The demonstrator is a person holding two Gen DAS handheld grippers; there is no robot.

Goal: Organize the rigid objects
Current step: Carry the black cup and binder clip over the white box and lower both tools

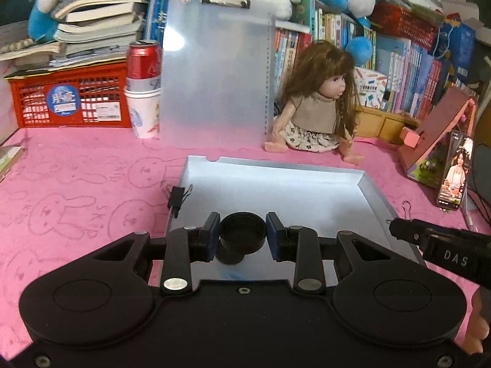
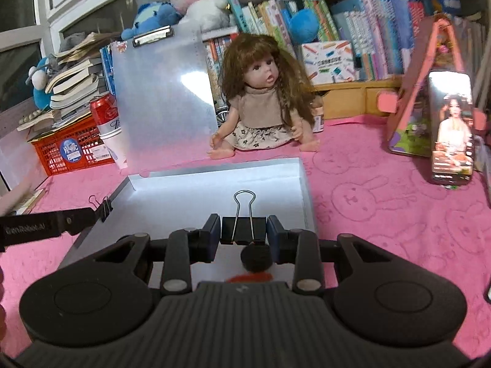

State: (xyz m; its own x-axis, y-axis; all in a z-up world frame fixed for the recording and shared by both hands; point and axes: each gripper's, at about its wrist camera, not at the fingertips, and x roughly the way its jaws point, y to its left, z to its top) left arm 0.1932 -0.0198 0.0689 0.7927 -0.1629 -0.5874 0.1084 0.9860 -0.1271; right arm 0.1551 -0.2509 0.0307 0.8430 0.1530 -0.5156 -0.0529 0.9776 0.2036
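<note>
Right gripper point(image 2: 243, 234) clamps binder clip point(image 2: 243, 230), handles pointing forward; left gripper point(image 1: 243, 236) clamps round cap point(image 1: 243, 230).

My two fisheye views ride low behind each hand-held gripper, both facing the back of the desk point(image 1: 76, 184) at close range. The left camera looks across the open white box point(image 1: 276, 190) from its near-left side; the right camera sits nearer its right wall. Both share the box, the doll point(image 1: 316, 104), the upright clipboard point(image 2: 162, 98) and the bookshelf point(image 2: 353, 30).
</note>
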